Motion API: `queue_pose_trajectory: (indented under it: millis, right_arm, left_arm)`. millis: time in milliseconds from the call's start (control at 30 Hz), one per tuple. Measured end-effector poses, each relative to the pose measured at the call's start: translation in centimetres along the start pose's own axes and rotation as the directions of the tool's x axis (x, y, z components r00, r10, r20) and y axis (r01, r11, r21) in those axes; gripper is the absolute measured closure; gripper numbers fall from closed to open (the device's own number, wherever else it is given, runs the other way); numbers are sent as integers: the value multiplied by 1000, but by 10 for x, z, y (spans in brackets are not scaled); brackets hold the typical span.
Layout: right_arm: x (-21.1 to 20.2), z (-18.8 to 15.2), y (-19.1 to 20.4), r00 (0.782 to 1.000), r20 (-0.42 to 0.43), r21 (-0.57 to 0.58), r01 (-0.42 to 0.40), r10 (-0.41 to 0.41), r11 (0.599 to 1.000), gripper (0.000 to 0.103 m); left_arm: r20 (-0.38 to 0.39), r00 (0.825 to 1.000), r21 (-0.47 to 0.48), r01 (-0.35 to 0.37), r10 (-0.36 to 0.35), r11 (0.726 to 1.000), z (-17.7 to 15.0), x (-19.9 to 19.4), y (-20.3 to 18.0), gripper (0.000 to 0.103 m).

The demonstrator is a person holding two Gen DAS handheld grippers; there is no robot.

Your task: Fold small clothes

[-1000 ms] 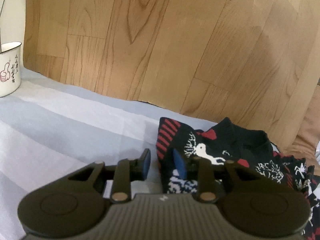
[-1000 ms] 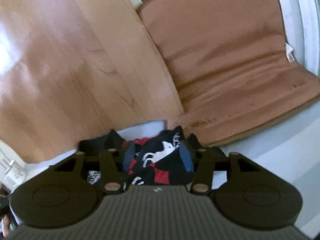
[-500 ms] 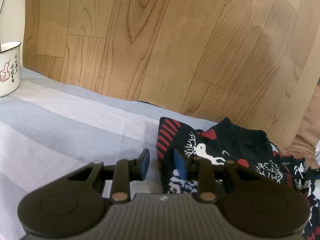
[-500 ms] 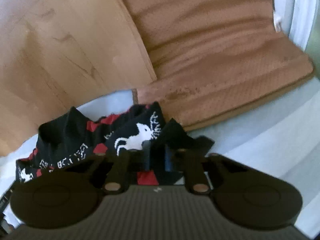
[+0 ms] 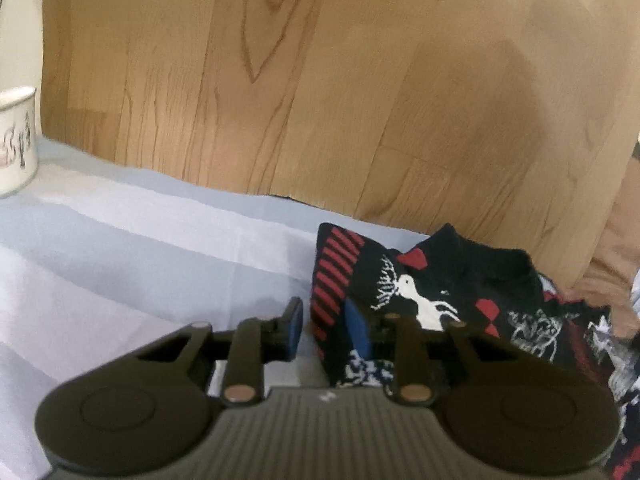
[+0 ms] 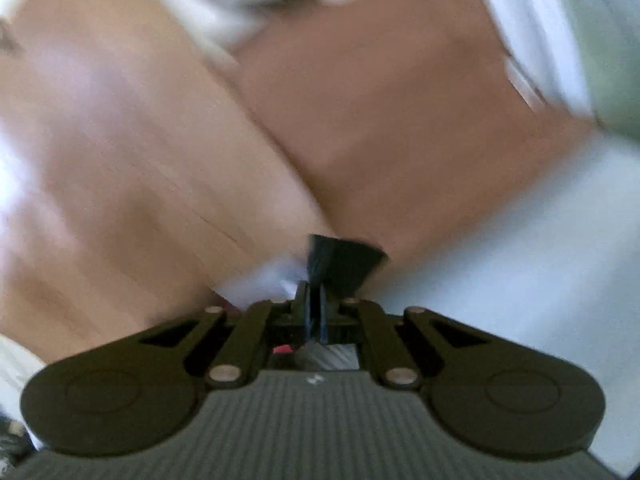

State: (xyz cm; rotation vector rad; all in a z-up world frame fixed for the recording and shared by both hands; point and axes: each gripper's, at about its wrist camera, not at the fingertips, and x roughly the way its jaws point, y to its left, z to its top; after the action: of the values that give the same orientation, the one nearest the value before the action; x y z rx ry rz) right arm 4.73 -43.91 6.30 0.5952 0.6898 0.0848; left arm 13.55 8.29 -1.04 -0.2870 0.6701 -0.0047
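Right wrist view: my right gripper [image 6: 315, 312], spread around the sweater [image 5: 432, 304] a second ago, now pinches a black corner. Left gripper [image 5: 326, 330]: unchanged, narrowly parted at the sweater's edge on the bedsheet [image 5: 140, 256]. Fold likely beginning.

1. The whole right wrist view is smeared by motion; the wooden board [image 6: 132, 184] and brown cushion [image 6: 400, 120] show no clear edges.
2. The right gripper [image 6: 316, 312] has its jaws pinched on a black flap of the garment [image 6: 340, 264]; the rest of the cloth is hidden beneath it.
3. The mug [image 5: 16, 140] is cut by the left wrist view's left edge, its print unreadable.
4. The left gripper [image 5: 324, 328] hides the garment's near edge, so whether its jaws touch the cloth cannot be told.
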Motion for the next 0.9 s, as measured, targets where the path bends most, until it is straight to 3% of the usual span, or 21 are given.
queue_pose_trajectory:
  millis: [67,133,200,233,300,400,433,500,567,633,700,733,800,867,900]
  right_arm:
    - [10,-9,-35,997,-63,173,-33,45,984,90]
    - [8,-9,-52,993,-52,292,-89,109,952,80]
    - [1,-9,-53,990,-28,308,-126,142,943,62]
    - [-1,-9,-51,988,-25,305,-136,150,943,59]
    - [-3,-15,-47,985,-28,314,-156,173,937,56]
    - [-1,-22,-39,985,-27,318,-150,168,936,56]
    - [1,-22,-33,986,-24,310,-149,164,939,58]
    - [5,-18,-25,992,-14,260,-119,127,958,95]
    - [10,-8,-15,996,12,219,-83,83,972,95]
    - [2,3,-1,995,73,153,-81,71,985,96]
    - [-10,9,39,987,131,-50,-90,96,995,95]
    - [-13,8,65,983,140,-191,-88,116,978,95]
    - [-15,-8,118,982,80,-483,-112,170,869,91]
    - [-3,-40,161,979,-92,-684,-195,182,703,85]
    - [6,-59,175,973,-182,-754,-232,144,615,75]
  left_arm:
    - [8,1000,11,-20,20,1000,0,-3,-2,67]
    - [18,1000,-21,-12,12,1000,5,-11,1,66]
    - [69,998,-80,0,5,997,12,-24,9,68]
    - [98,995,-101,6,4,995,15,-31,12,68]
    - [140,989,-117,56,-39,992,18,-42,13,74]
    - [105,981,-59,172,-165,983,14,-41,0,91]
    - [77,979,-20,191,-189,981,12,-38,-8,97]
    - [-3,981,82,191,-192,978,4,-28,-28,99]
    - [-102,985,159,157,-142,975,-7,-11,-42,100]
    - [-76,989,208,142,-129,968,-12,-11,-48,100]
    - [-74,985,188,170,-159,967,-10,-15,-46,96]
    - [-75,981,169,188,-177,968,-8,-18,-45,95]
    - [-49,977,110,209,-205,972,-1,-19,-34,94]
    - [-21,975,58,222,-221,973,6,-22,-25,88]
    - [-14,975,37,222,-222,974,7,-22,-21,86]
